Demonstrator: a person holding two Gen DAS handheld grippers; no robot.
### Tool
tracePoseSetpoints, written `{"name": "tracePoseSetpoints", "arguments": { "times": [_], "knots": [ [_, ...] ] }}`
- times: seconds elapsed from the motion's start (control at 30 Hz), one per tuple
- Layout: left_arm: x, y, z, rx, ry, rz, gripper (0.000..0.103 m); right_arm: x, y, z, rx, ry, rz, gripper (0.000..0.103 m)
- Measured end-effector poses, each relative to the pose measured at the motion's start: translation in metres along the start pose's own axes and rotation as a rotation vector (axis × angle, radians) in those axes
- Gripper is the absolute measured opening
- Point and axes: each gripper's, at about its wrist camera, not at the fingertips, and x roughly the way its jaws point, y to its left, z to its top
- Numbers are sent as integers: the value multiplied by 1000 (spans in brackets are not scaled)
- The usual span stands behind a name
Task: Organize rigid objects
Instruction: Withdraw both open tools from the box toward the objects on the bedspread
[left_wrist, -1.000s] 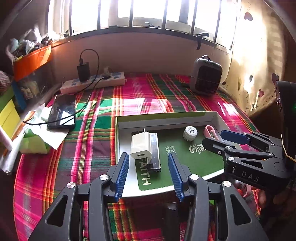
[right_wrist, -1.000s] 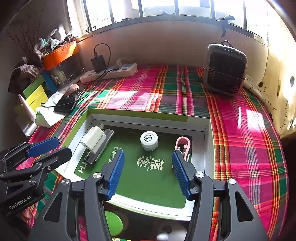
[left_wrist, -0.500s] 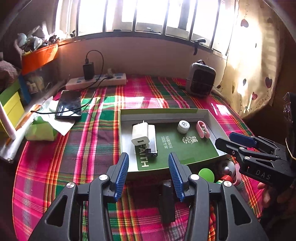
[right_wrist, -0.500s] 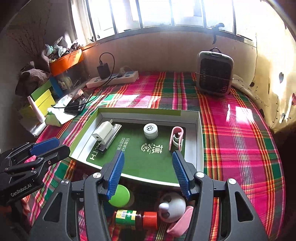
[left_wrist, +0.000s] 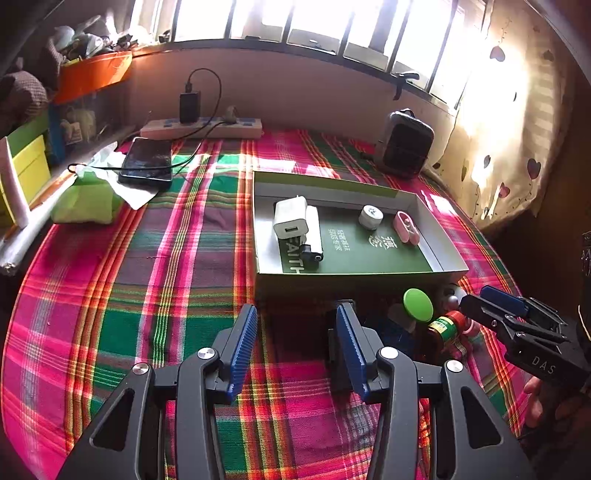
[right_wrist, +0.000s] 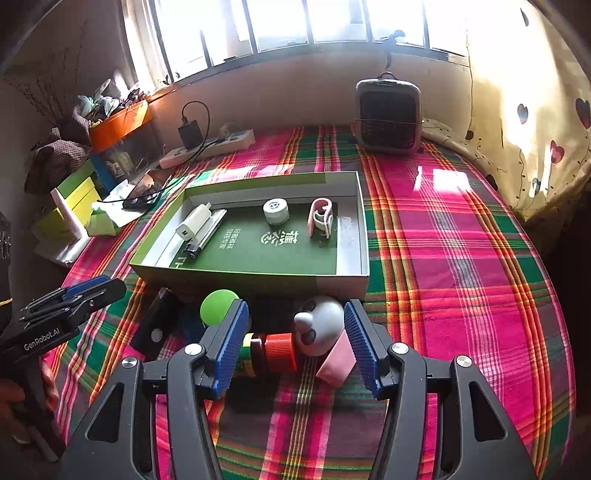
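A green box lid lies on the plaid cloth. It holds a white charger, a small white jar and a pink clip. In front of it lie a green-capped item, a red-capped bottle, a white panda toy and a black flat device. My left gripper is open above the cloth before the lid. My right gripper is open above the bottle and panda.
A grey heater stands at the back right. A power strip with a plugged charger, a phone and tissue lie at the back left. Boxes and clutter line the left side. A curtain hangs at right.
Both grippers have pulled back toward me from over the lid. The loose items in front of the lid have come into view. Both stay open.
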Motion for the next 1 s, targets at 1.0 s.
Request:
{"name": "tracePoseSetpoints", "arguments": {
  "times": [1.0],
  "knots": [
    [4, -7, -22, 40, 57, -100, 44, -23, 10, -53, -7, 41, -258, 62]
  ]
}}
